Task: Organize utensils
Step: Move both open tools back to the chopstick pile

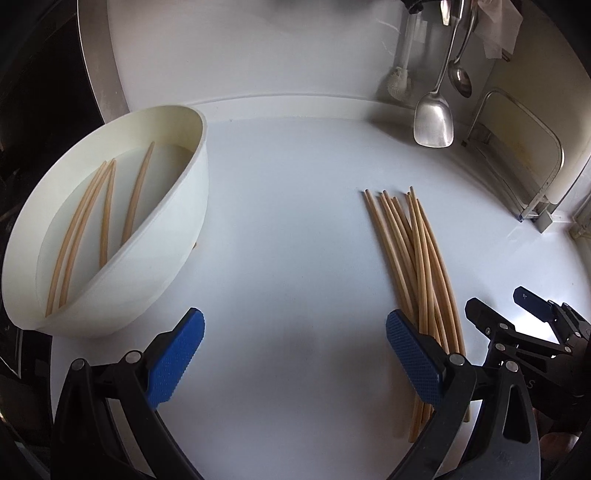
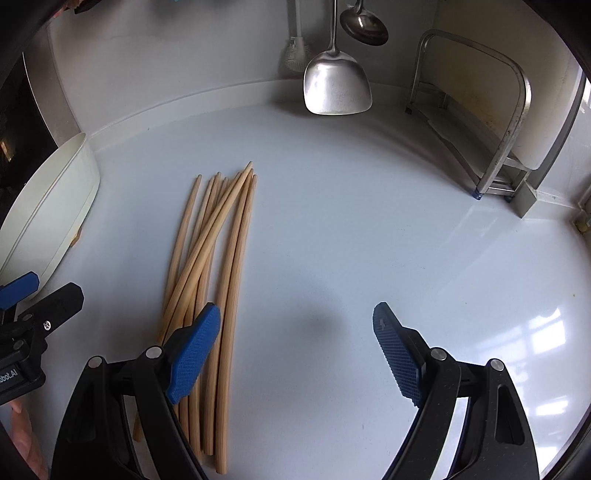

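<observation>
A pile of several wooden chopsticks (image 1: 417, 258) lies on the white counter; it also shows in the right wrist view (image 2: 218, 266). A white bowl (image 1: 173, 229) at the left holds several more chopsticks (image 1: 107, 214); its rim shows in the right wrist view (image 2: 51, 210). My left gripper (image 1: 295, 354) is open and empty above the counter between bowl and pile, its right finger over the pile's near end. My right gripper (image 2: 295, 354) is open and empty just right of the pile, its left finger over the chopsticks. The right gripper also shows in the left wrist view (image 1: 517, 314).
A steel spatula (image 2: 336, 85) and a ladle (image 2: 364, 24) hang on the back wall beside a white brush (image 1: 400, 81). A metal rack (image 2: 498, 122) stands at the back right. A dark appliance (image 1: 37, 110) borders the left.
</observation>
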